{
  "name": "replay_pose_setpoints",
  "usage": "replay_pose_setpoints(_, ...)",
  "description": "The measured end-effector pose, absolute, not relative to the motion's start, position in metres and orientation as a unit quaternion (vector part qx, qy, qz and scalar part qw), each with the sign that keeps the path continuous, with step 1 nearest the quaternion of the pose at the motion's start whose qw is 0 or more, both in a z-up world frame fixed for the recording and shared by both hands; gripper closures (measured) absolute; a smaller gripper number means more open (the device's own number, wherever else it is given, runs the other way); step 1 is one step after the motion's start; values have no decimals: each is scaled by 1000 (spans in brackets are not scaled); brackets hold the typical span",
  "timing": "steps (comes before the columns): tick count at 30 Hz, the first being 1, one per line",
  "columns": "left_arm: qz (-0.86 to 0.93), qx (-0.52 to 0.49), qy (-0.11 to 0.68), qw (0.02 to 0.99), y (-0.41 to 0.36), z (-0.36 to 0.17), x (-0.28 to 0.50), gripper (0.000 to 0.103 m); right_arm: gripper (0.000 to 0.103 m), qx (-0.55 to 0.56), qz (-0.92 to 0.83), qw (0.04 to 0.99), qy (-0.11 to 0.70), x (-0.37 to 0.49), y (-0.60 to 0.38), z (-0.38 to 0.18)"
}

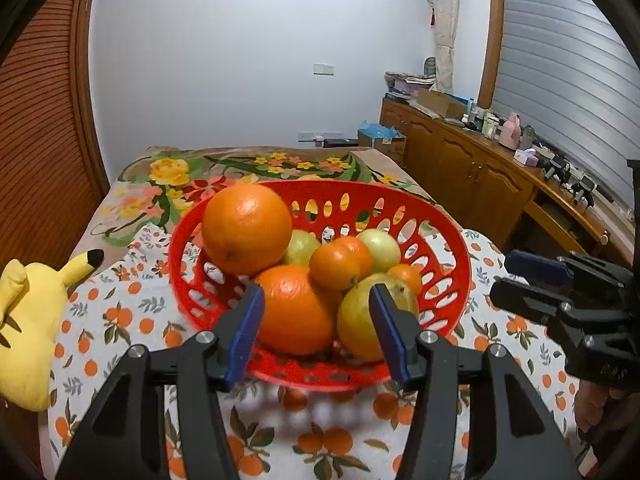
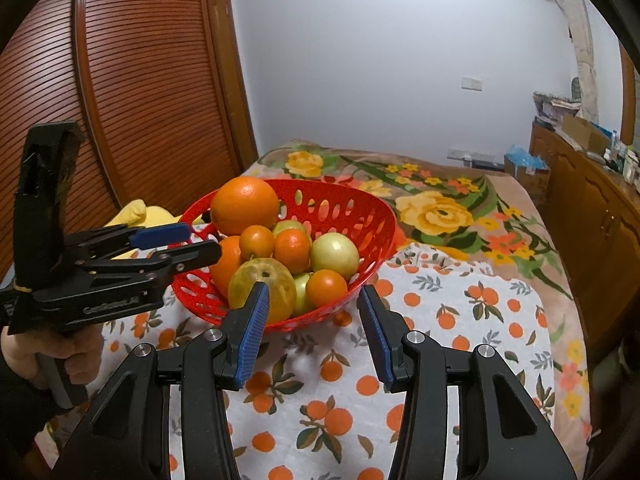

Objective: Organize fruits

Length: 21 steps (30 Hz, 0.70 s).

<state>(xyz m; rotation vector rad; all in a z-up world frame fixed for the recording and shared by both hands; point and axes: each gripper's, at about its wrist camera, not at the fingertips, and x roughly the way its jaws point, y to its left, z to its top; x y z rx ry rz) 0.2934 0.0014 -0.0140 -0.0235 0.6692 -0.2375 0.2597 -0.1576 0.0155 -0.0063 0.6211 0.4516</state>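
Observation:
A red perforated basket stands on an orange-print cloth and holds several fruits. One large orange sits on top, and another large orange lies below it. A yellow-green fruit, small oranges and pale green fruits are also in it. My left gripper is open at the basket's near rim, its pads clear of the fruit. My right gripper is open beside the basket with nothing held.
A yellow plush toy lies left of the basket. A floral blanket covers the bed behind. A wooden cabinet with clutter runs along the right, and a louvred wooden door stands left. A person's hand grips the left handle.

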Motion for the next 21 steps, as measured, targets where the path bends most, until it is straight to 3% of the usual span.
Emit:
replay_pose_setpoints(11,-114,-15,321,940,13,-22,257,45,54,-5,220,931,291,243,-149,16)
replay_pose_setpoints(14,-123,-15,314,941,14,-16,247,36,53,-7,218,933,287,238,-146,16)
replay_pose_setpoints(16,-121,-12,305,945,14,-12,240,34,43,-6,217,934,285,236,-145,15)
replay_pose_setpoints(21,-113,0,291,950,12,0,225,27,41,-3,211,936,282,230,-144,16)
